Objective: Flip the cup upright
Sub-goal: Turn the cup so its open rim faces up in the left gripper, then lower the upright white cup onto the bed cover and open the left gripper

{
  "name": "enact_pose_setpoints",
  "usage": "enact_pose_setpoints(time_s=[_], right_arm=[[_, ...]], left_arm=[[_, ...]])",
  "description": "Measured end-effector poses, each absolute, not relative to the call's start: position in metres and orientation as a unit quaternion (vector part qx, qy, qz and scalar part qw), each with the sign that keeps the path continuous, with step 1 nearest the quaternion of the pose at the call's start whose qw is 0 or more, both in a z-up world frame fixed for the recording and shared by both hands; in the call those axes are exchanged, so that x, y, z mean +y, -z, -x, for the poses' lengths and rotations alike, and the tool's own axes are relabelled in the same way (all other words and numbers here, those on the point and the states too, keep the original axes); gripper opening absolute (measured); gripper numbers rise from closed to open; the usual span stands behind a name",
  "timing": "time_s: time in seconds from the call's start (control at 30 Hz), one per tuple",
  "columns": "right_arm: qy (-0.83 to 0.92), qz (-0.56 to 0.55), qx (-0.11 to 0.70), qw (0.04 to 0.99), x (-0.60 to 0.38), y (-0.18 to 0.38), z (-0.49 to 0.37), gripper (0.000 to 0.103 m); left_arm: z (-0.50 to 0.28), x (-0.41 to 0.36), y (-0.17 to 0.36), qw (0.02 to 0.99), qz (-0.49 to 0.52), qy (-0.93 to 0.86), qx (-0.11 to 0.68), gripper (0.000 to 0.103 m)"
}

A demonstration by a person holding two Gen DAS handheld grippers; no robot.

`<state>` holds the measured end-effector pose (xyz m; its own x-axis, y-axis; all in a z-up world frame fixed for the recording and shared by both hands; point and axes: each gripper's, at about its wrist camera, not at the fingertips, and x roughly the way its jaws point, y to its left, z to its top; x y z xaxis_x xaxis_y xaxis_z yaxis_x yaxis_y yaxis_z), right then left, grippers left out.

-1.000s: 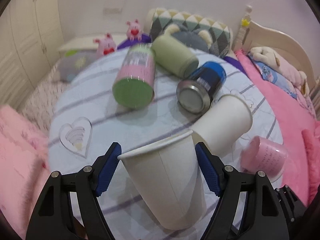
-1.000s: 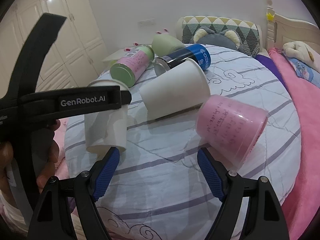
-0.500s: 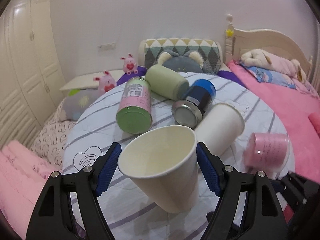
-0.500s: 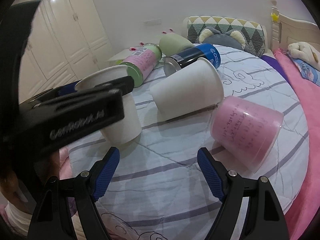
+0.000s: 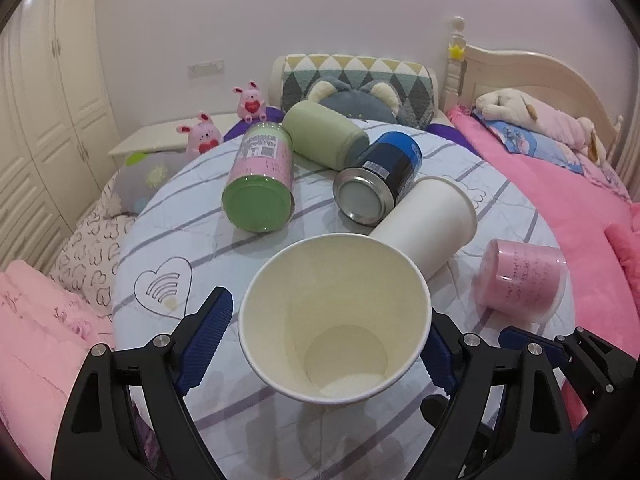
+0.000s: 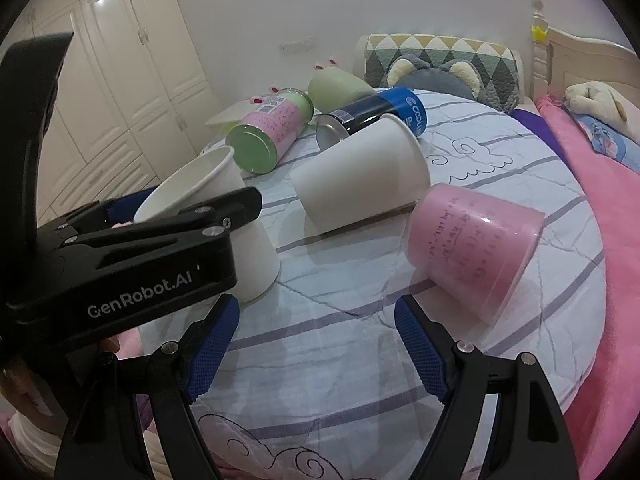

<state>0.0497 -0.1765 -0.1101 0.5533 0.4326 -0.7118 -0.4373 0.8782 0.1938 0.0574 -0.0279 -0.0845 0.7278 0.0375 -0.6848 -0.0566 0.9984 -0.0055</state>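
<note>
Our left gripper [image 5: 326,344] clasps the white paper cup [image 5: 334,318] between its blue pads, mouth up and tilted, its base on the round striped quilted surface [image 5: 248,240]. Our right gripper [image 6: 316,344] hangs spread and empty over the quilt. Beyond lie a second white paper cup [image 5: 430,222], a pink translucent cup [image 5: 522,280] and a blue can [image 5: 378,184].

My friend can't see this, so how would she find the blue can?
Look at the round striped table beside the pink bed. Several cups and cans lie tipped over near its far side. The blue can lies between the green cup and a white cup, the only dark blue one, its silver end facing us.
</note>
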Motion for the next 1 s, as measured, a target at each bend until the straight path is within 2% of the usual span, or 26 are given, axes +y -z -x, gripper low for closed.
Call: enact_pose_setpoints(time_s=[0.17,0.27,1.0], right_arm=[[-0.239,0.004,0.396,0.887,-0.180,0.106,-0.047,0.082],[-0.233,-0.001,0.390,0.891,-0.184,0.102,-0.045,0.081],[-0.216,0.013,0.365,0.906,-0.181,0.083,-0.031,0.081]], left_arm=[[-0.052,-0.029,0.084,0.929,0.019,-0.019,0.369,0.088],[-0.049,-0.031,0.081,0.932,0.012,-0.020,0.362,0.103],[-0.026,0.003,0.060,0.935,0.072,0.010,0.347,0.103]])
